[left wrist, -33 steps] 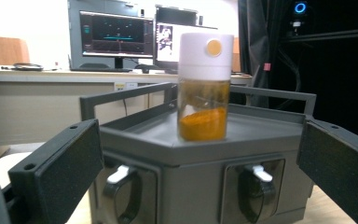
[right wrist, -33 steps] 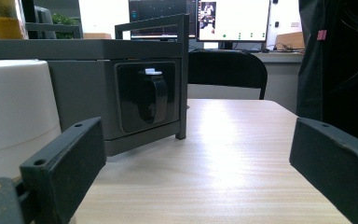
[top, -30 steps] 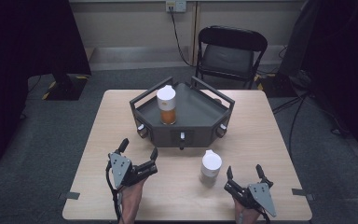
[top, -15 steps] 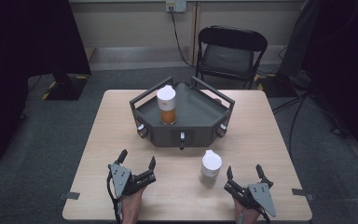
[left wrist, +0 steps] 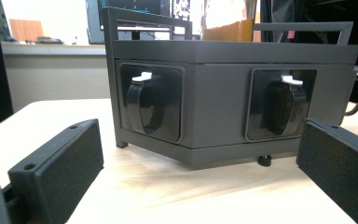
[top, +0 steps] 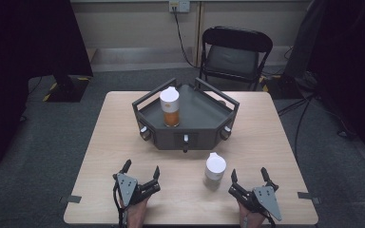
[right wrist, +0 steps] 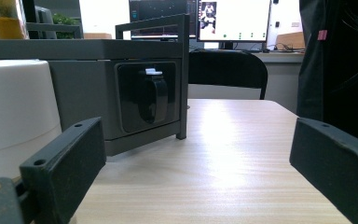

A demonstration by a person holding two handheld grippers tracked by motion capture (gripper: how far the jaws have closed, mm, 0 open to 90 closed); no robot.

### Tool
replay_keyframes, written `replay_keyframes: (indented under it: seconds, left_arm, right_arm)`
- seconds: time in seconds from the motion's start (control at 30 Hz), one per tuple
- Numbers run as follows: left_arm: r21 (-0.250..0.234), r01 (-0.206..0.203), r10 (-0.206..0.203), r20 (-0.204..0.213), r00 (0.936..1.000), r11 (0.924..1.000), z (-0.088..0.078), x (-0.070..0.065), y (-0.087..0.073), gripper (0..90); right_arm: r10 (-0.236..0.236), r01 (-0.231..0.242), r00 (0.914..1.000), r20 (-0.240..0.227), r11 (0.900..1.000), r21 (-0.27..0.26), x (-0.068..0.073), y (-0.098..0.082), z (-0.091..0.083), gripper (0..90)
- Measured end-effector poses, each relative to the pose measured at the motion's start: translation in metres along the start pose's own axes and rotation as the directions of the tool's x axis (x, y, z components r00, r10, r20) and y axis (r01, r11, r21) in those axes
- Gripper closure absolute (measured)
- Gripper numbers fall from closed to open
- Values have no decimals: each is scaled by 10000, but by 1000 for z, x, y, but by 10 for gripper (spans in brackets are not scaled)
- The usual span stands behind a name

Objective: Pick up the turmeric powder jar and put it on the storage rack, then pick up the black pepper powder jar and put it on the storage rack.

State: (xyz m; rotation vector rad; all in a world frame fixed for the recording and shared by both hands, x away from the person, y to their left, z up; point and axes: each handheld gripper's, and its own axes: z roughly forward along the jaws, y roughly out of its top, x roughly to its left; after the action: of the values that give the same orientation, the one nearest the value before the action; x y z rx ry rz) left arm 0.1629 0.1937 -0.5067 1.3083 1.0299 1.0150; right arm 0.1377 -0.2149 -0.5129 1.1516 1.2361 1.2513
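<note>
- The table [top: 266, 142] is a pale wood top; everything in play sits on it, with a black folding chair [top: 235, 54] behind its far edge.
- The dark grey tray [top: 204, 116], a many-sided stand with rails and small latches on its front faces, stands at the middle of the table's far half. In the left gripper view its front faces and two latches lie straight ahead of the jaws.
- An amber bottle [top: 170, 107] with a white cap stands upright on the tray, towards its left side.
- The white-capped bottle [top: 215, 169] stands upright on the bare table in front of the tray, right of centre and apart from it. Its long axis is vertical.
- The right gripper [top: 251, 180] rests at the near edge, jaws spread wide and holding nothing. The white-capped bottle lies just ahead and to its left; in the right gripper view the bottle's cap [right wrist: 14, 107] bulks beside the left jaw, outside the gap.
- The left gripper [top: 140, 175] also sits at the near edge, jaws wide and empty, pointing at the tray and well apart from the white-capped bottle.
- Judgement: the right gripper is clearly the nearer one, and a grasp would call for a short swing leftward and forward so the upright bottle comes between its jaws.
</note>
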Motion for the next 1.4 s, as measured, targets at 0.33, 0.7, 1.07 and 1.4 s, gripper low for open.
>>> replay_keyframes:
  seconds: [0.33,0.7,1.07,1.4]
  left_arm:
    - [-152,-51,52,71,10000,9999,-2,0,-9,0]
    - [-199,-25,24,-65,10000,9998,-2,-2,-10,3]
    - [-198,-24,22,-96,10000,9998,-2,-2,-10,2]
    - [-188,-31,30,-35,10000,9998,-2,-2,-9,4]
  right_arm:
    - [3,-3,10000,-38,10000,2,-1,0,0,22]
    - [4,-4,10000,-23,10000,2,0,0,0,22]
    - [2,-2,10000,-49,10000,3,-1,0,0,22]
    - [-4,4,10000,-61,10000,4,-1,0,0,18]
